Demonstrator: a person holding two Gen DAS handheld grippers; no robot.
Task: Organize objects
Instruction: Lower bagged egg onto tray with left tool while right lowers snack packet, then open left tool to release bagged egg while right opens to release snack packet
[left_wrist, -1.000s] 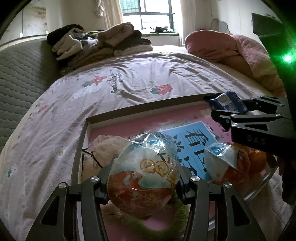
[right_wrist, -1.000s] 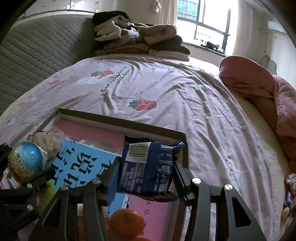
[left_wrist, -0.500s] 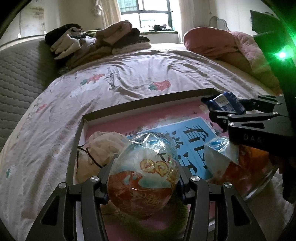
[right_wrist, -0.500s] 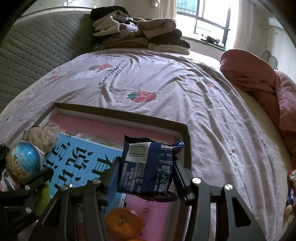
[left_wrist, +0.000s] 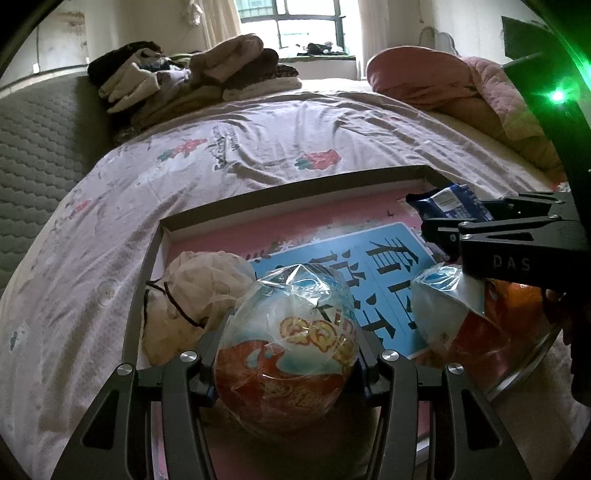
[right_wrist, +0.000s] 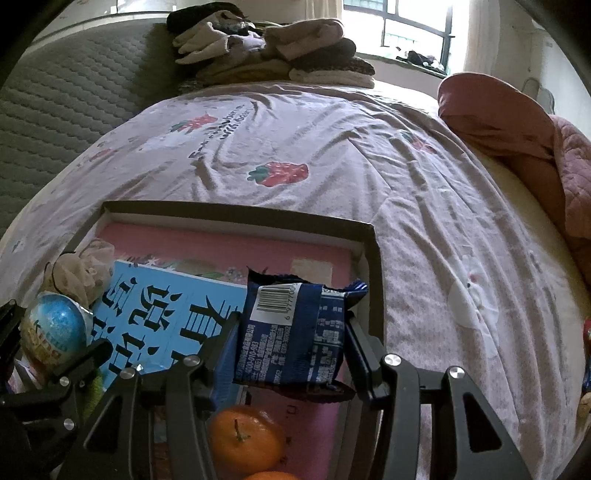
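My left gripper (left_wrist: 288, 363) is shut on a plastic-wrapped toy egg (left_wrist: 286, 347), blue on top and orange below, held over the near part of a shallow box (left_wrist: 295, 186) with a pink floor. In the right wrist view the same egg (right_wrist: 51, 332) shows at far left. My right gripper (right_wrist: 291, 347) is shut on a dark blue snack packet (right_wrist: 291, 332) above the box's right side (right_wrist: 373, 280). That packet (left_wrist: 448, 205) also appears at right in the left wrist view. A blue booklet (right_wrist: 162, 325) lies in the box.
A crumpled beige net bag (left_wrist: 192, 295) lies in the box's left corner. A second wrapped egg (left_wrist: 443, 314) and oranges (right_wrist: 245, 437) sit in a glass bowl (left_wrist: 524, 369). Folded clothes (right_wrist: 273, 51) are piled at the bed's far end, a pink quilt (right_wrist: 517, 129) to the right.
Both views have tilted slightly, so more of the box floor shows beyond the held egg and packet. Both grips are unchanged.
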